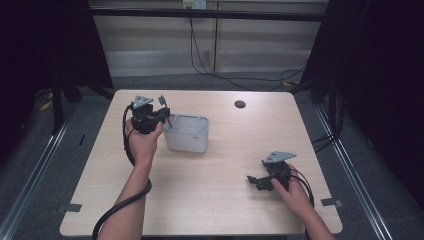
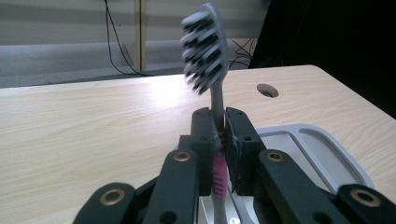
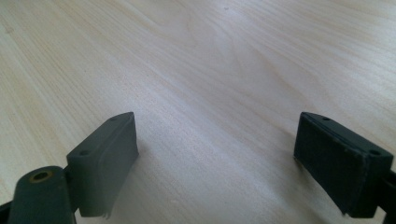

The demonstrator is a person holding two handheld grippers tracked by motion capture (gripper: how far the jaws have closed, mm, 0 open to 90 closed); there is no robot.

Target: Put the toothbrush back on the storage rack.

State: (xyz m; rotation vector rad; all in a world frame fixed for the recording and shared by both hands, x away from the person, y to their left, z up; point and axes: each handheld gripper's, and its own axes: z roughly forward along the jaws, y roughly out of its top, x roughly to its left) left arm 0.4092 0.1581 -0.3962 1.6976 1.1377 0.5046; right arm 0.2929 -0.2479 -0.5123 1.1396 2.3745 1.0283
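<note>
High view | left tool [image 1: 162, 111] clamps toothbrush [image 2: 208, 51] over holder [image 1: 187, 133] | right tool [image 1: 256, 181] apart

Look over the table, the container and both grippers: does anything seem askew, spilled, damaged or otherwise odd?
Nothing stands out. The left gripper holds a toothbrush upright, bristles up, beside the grey container, which stands level. The right gripper rests open on the bare table. No spill or damage shows.
</note>
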